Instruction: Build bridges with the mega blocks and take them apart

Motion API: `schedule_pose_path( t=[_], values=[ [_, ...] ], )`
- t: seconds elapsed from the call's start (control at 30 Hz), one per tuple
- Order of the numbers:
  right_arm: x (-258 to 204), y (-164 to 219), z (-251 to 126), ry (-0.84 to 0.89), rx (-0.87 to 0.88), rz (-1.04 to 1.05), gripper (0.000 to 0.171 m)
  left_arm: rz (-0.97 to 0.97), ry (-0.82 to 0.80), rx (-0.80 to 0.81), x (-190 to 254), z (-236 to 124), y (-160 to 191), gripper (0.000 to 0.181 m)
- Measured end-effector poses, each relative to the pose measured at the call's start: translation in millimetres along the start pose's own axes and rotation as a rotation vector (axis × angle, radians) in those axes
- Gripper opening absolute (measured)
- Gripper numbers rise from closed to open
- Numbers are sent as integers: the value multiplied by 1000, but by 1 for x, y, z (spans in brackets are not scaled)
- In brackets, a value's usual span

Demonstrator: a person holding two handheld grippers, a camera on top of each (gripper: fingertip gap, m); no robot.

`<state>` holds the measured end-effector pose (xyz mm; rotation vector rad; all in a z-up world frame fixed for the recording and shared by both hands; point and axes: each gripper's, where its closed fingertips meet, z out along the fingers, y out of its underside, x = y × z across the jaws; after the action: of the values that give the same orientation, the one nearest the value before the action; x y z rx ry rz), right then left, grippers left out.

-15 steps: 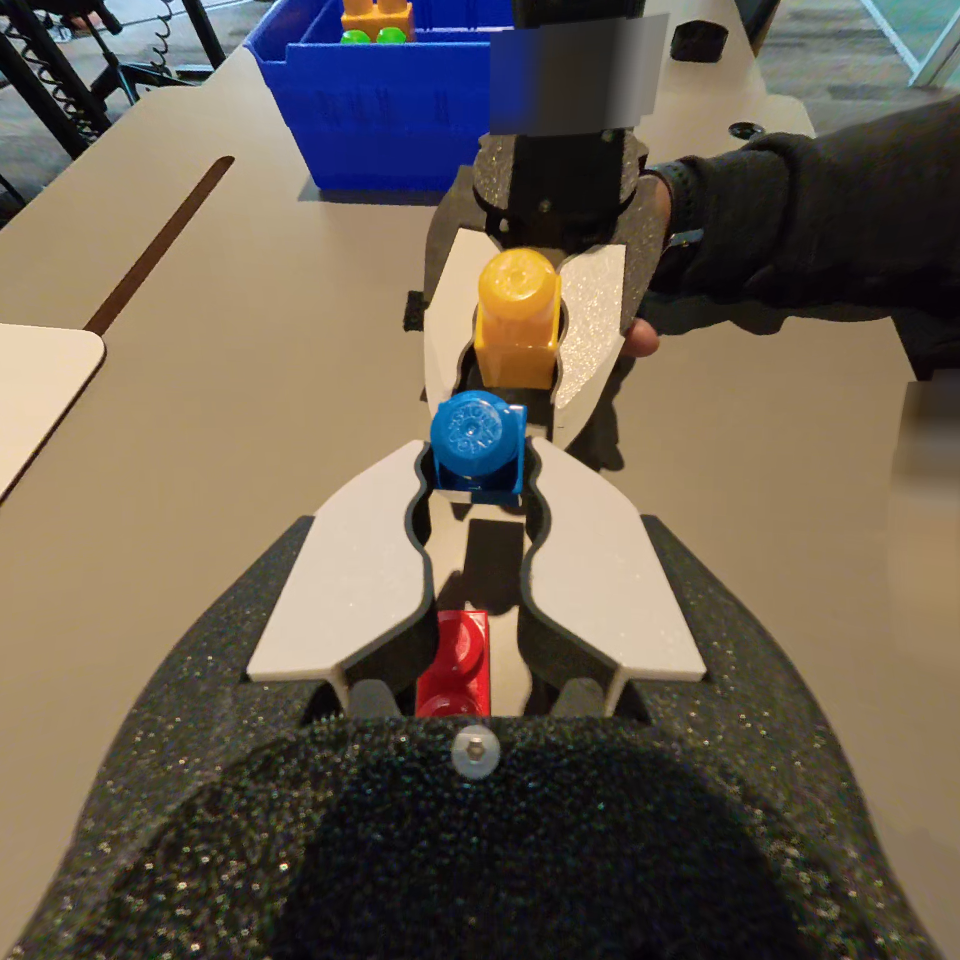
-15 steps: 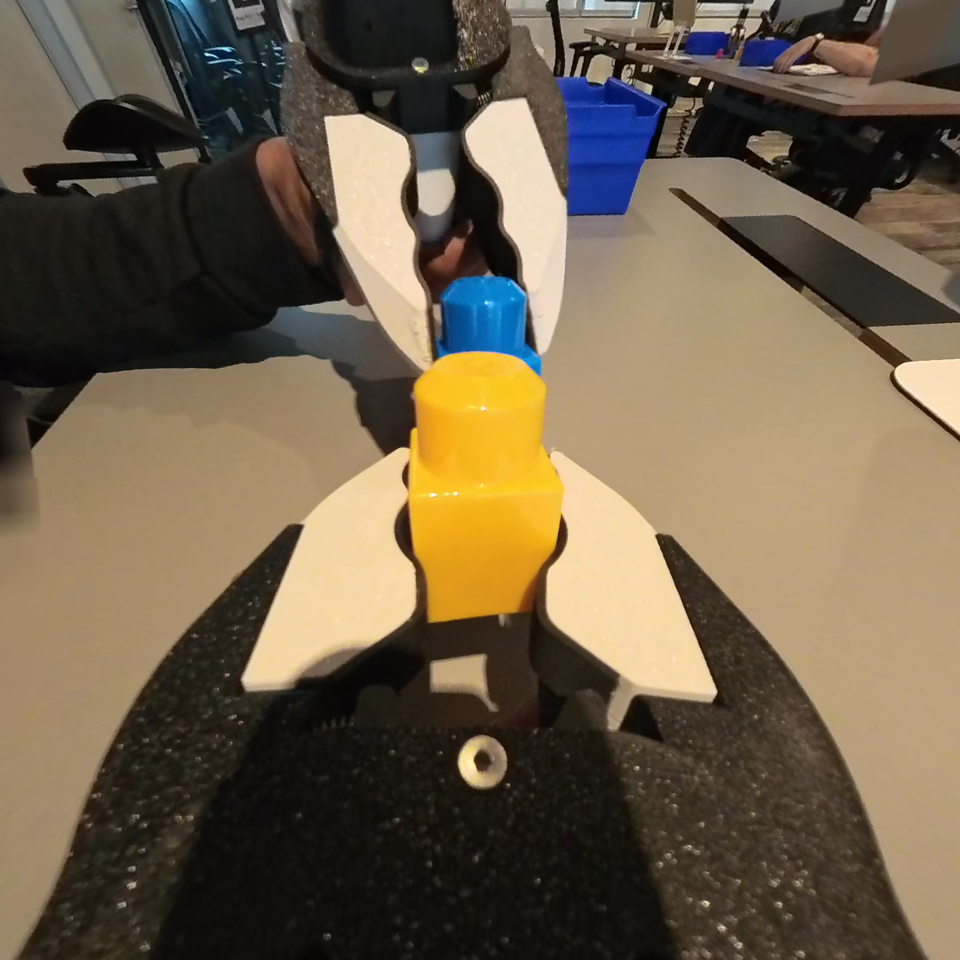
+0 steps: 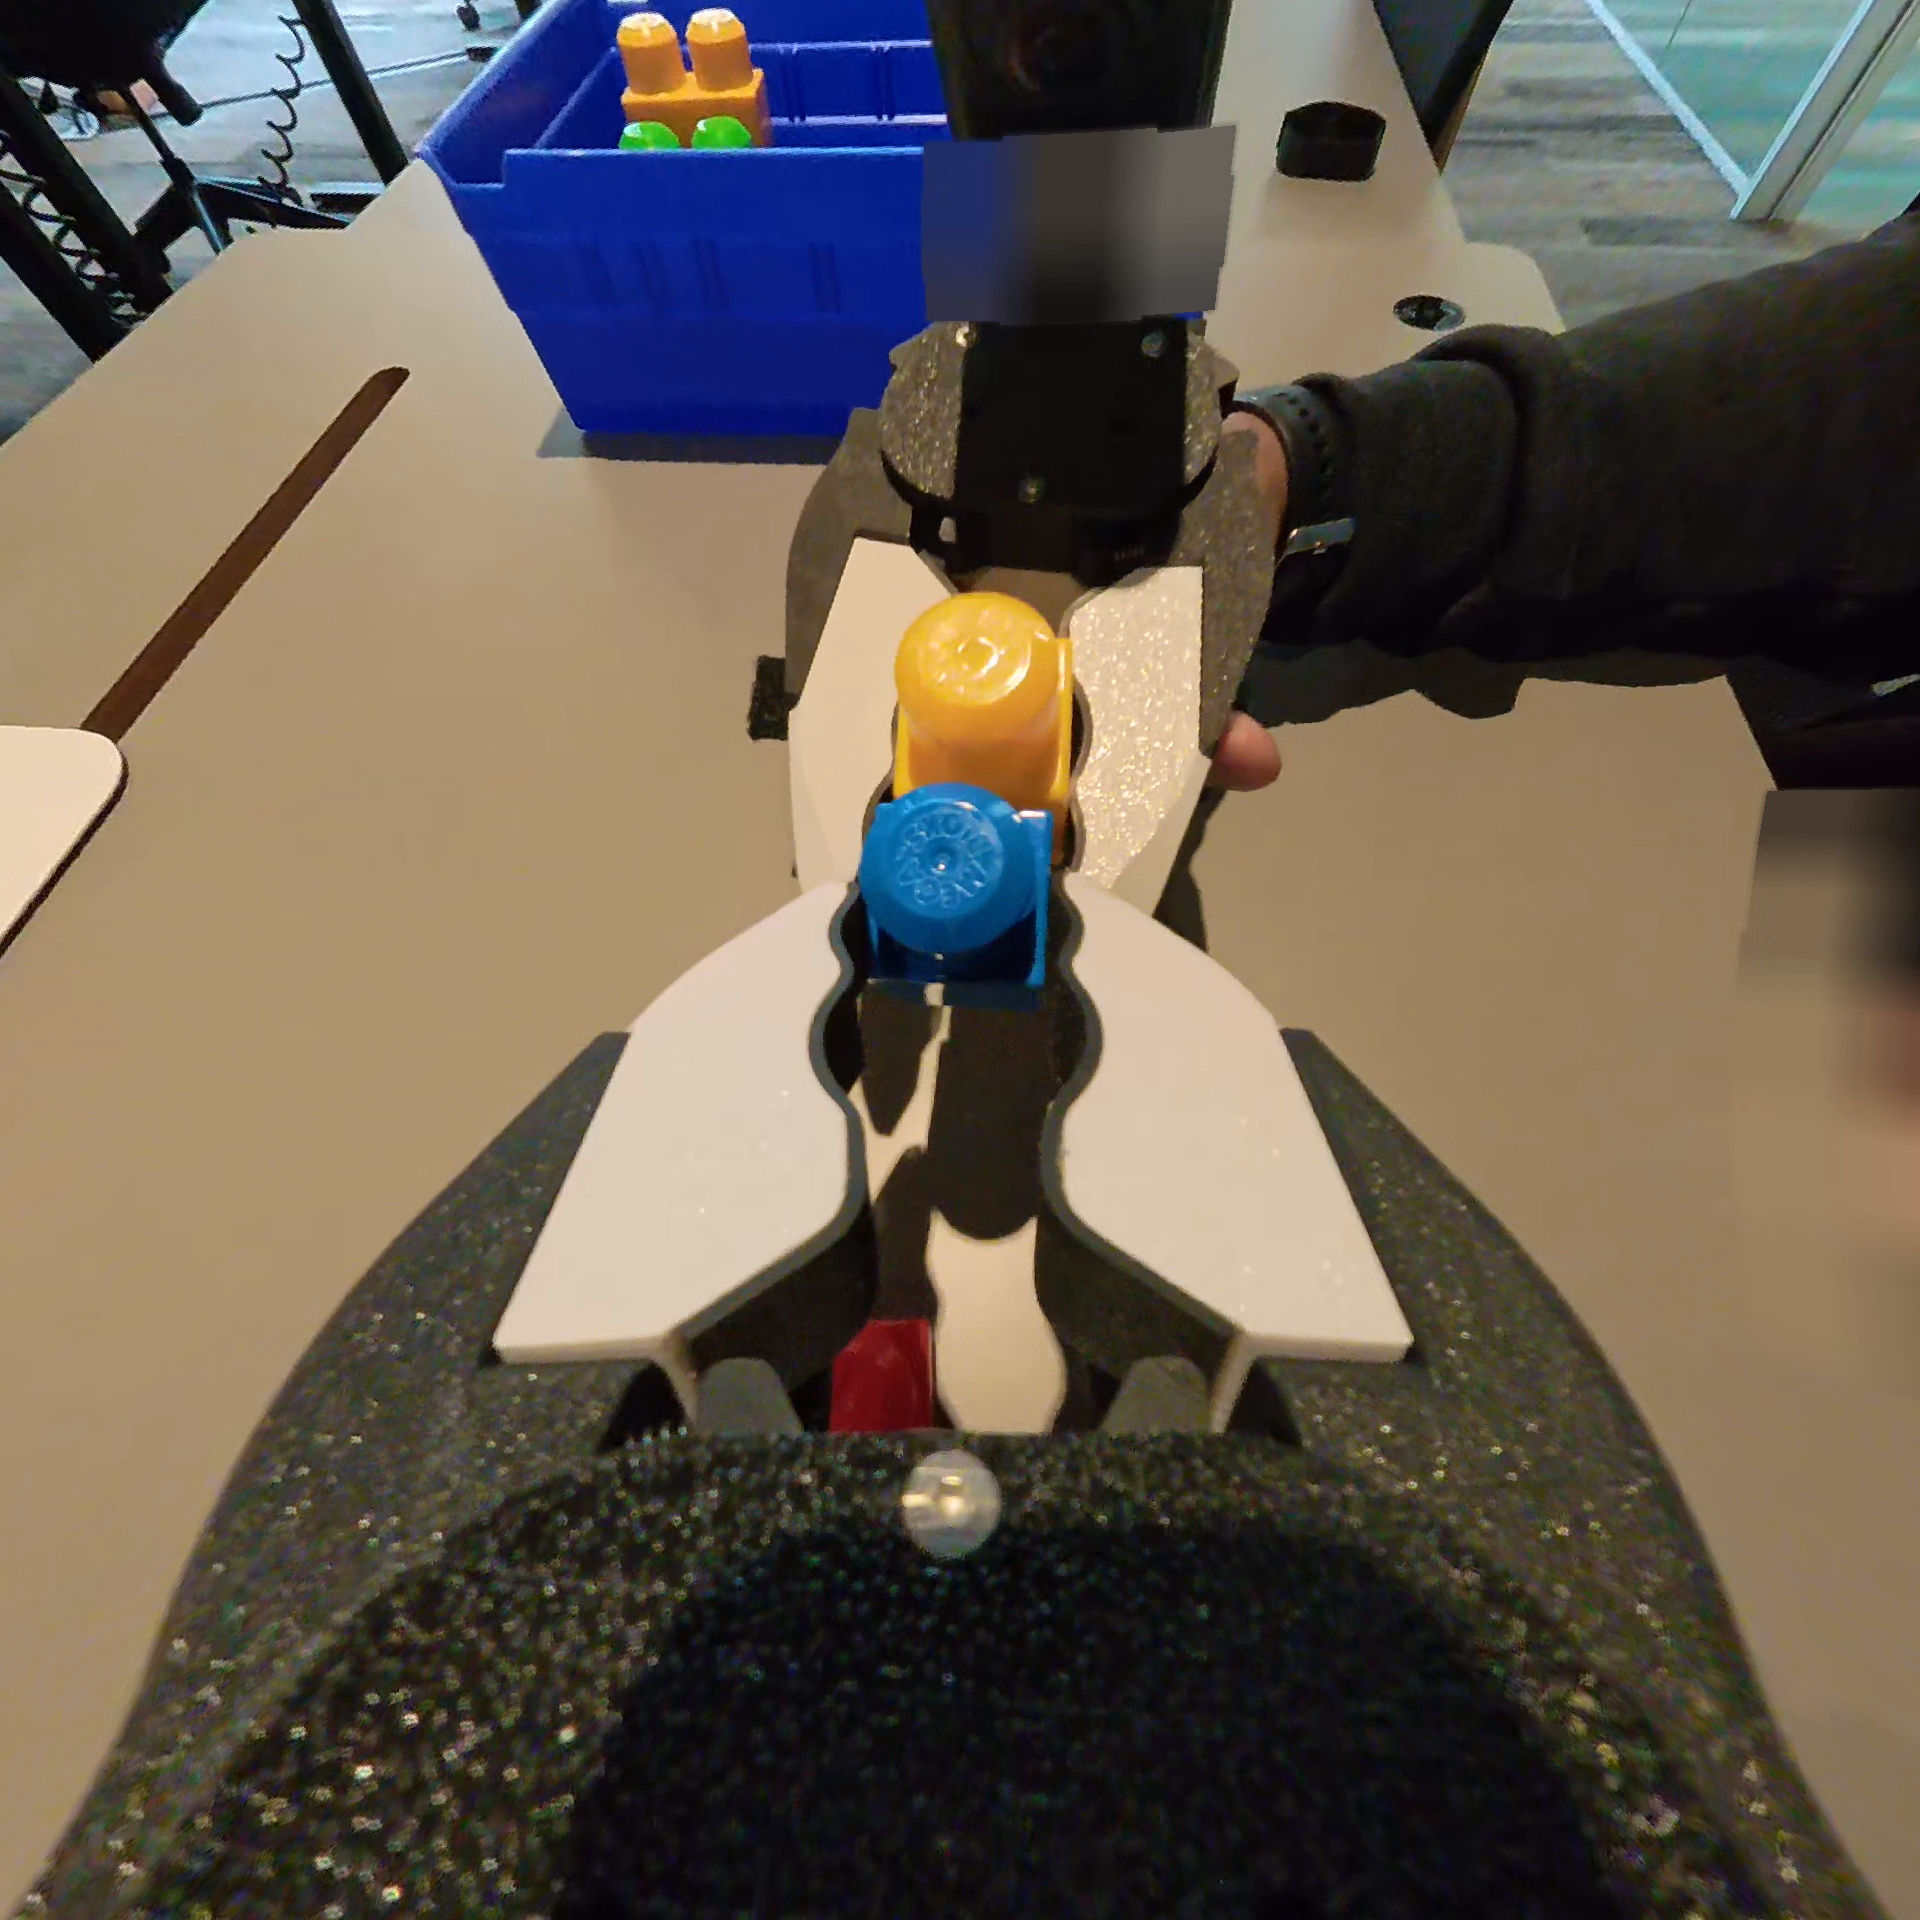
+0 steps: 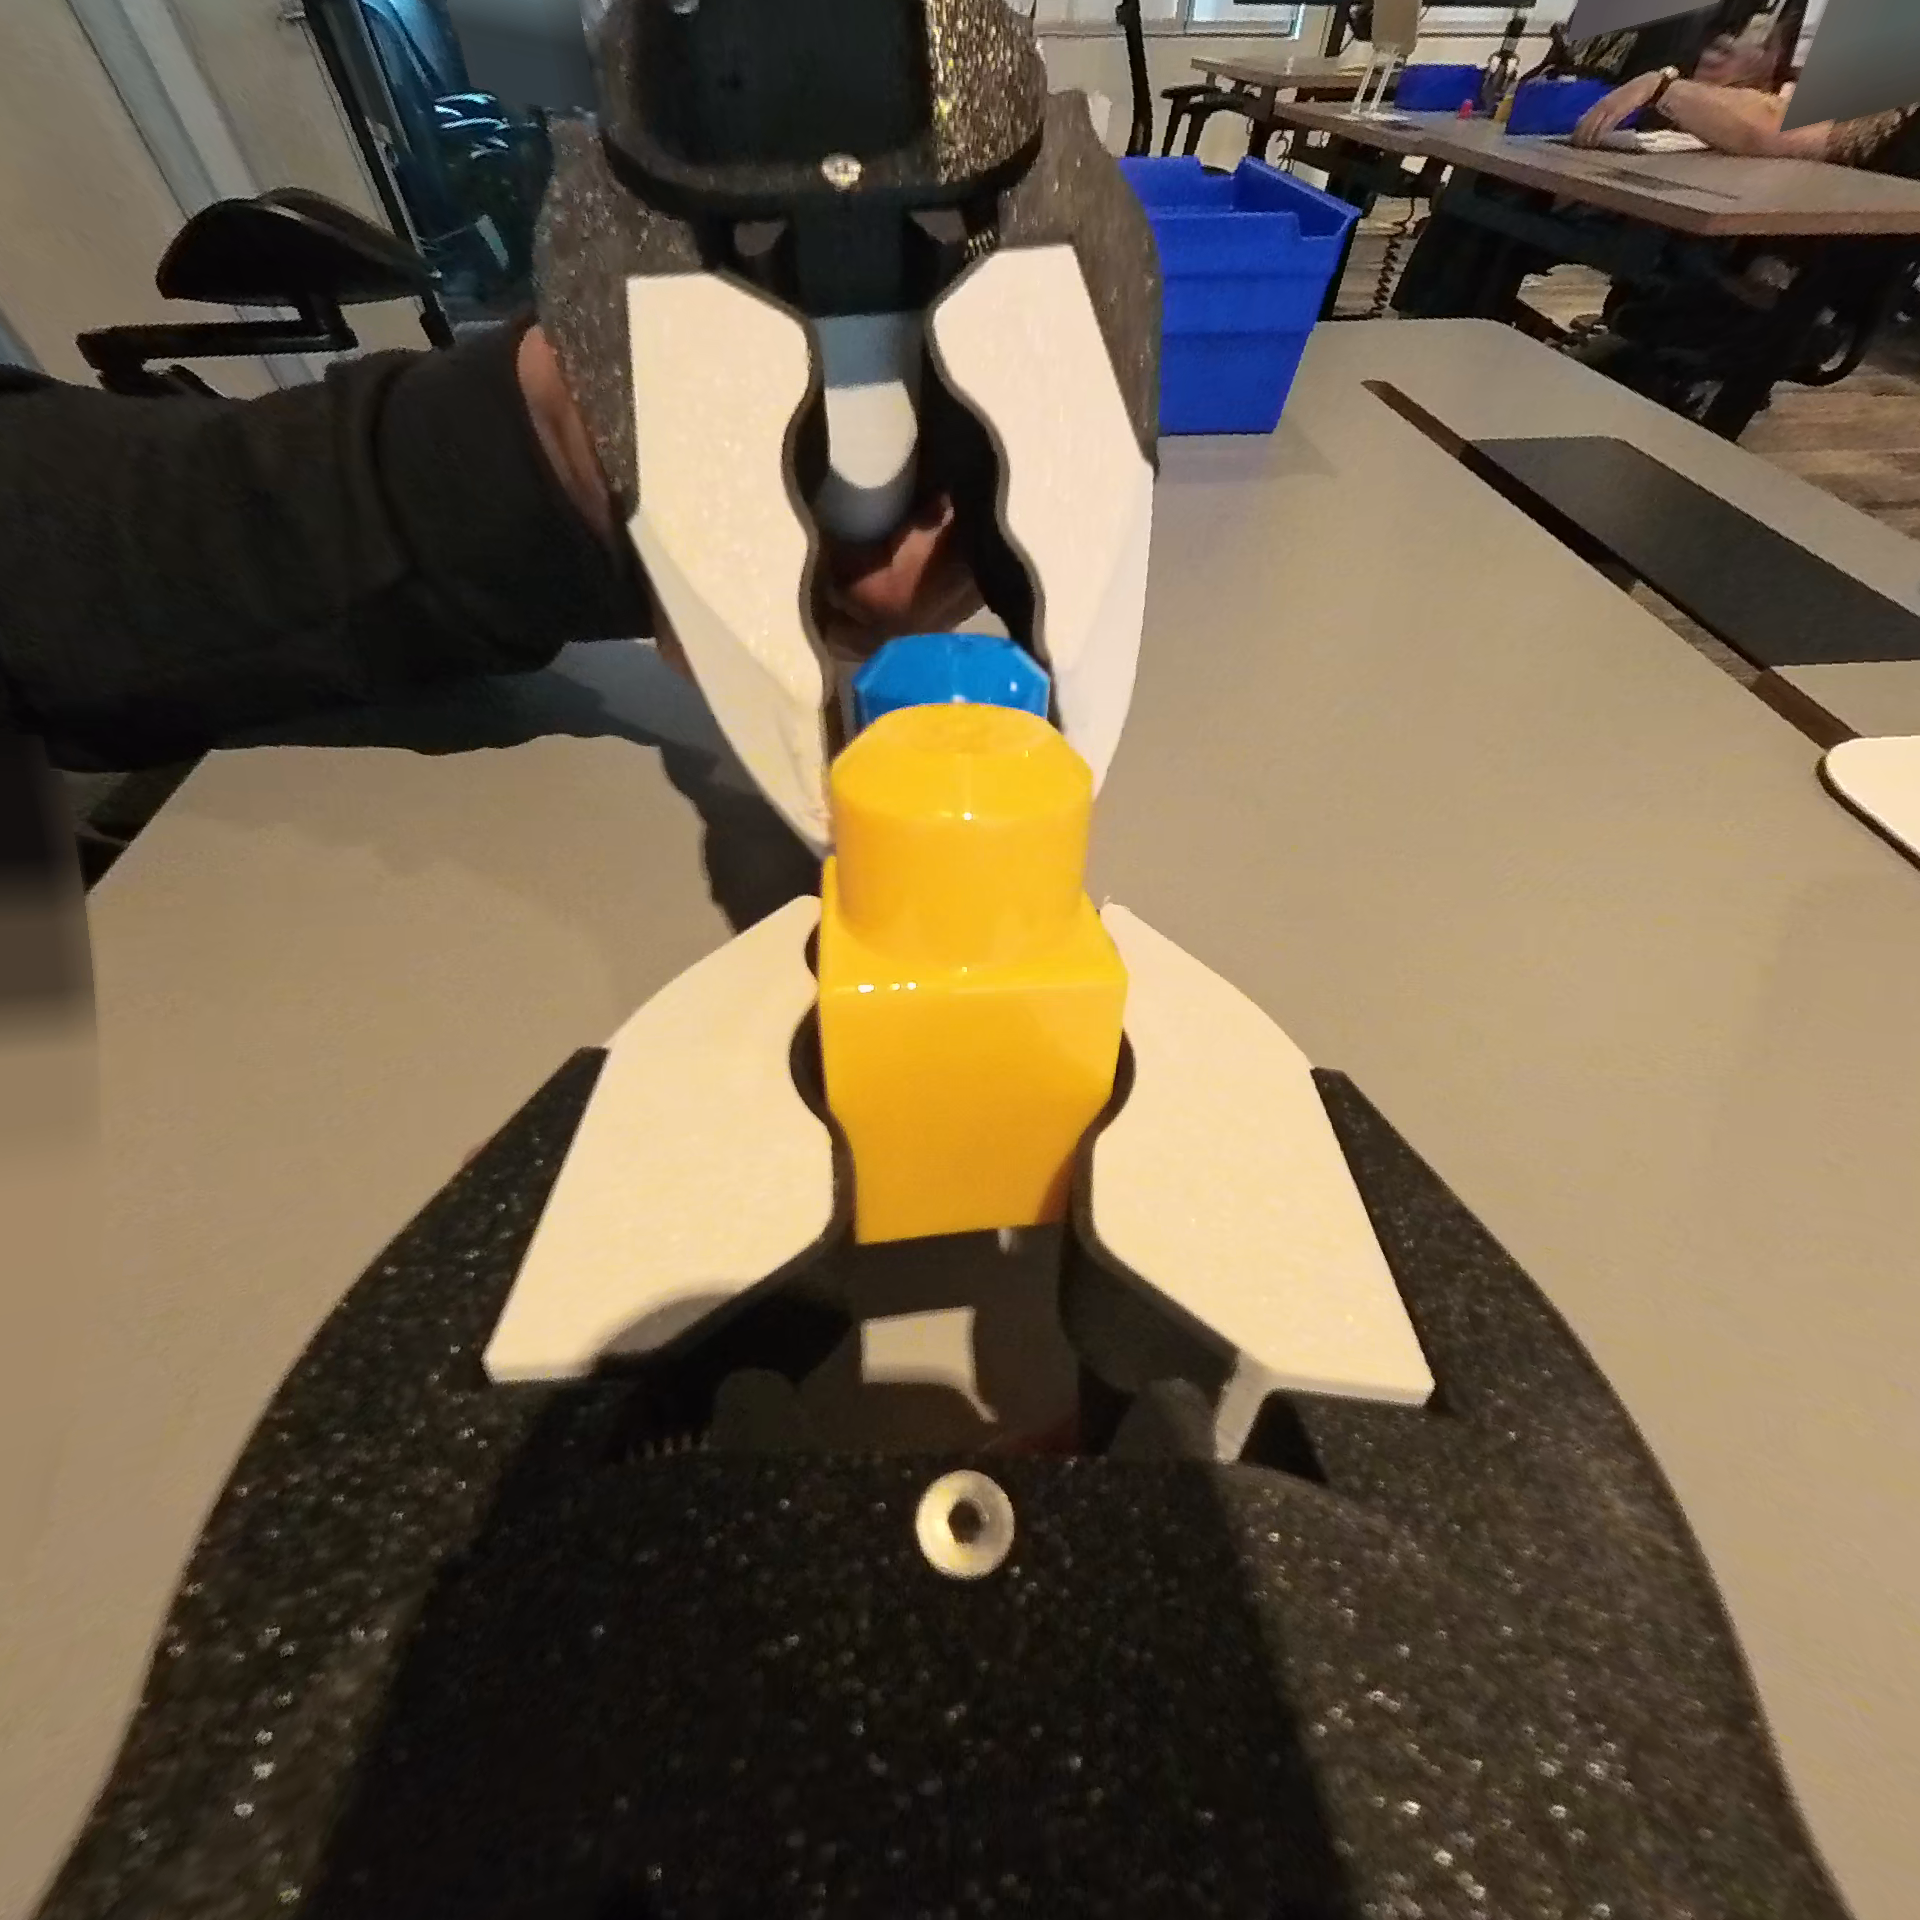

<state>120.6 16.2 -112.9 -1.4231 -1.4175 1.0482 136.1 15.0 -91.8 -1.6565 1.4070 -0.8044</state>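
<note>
My left gripper (image 3: 954,920) is shut on a blue one-stud block (image 3: 940,873), stud tilted toward the camera. Facing it, my right gripper (image 4: 961,925) is shut on a yellow one-stud block (image 4: 966,1091), held upright. The two blocks are held above the grey table (image 3: 416,831), side by side and close; I cannot tell if they touch. The yellow block (image 3: 982,707) shows just behind the blue one in the left wrist view. The blue block (image 4: 951,675) shows behind the yellow one in the right wrist view. A red block (image 3: 883,1387) lies on the table under my left gripper, mostly hidden.
A blue bin (image 3: 675,270) stands at the table's far end, holding an orange two-stud block (image 3: 691,88) and green studs. The bin also shows in the right wrist view (image 4: 1226,301). A dark-sleeved arm (image 3: 1558,499) holds the right gripper. A white board corner (image 3: 52,800) lies at left.
The two grippers have come closer together, so the blue and yellow blocks now overlap in view. The red block has slid further under my left gripper.
</note>
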Motion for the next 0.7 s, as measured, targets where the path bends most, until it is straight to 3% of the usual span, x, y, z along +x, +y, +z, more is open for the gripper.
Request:
schedule_pose_path(
  t=[0.7],
  values=[
    [-2,-13,-3,-17,90,39,43,1,7,78,1,-3,-10,32]
  ],
)
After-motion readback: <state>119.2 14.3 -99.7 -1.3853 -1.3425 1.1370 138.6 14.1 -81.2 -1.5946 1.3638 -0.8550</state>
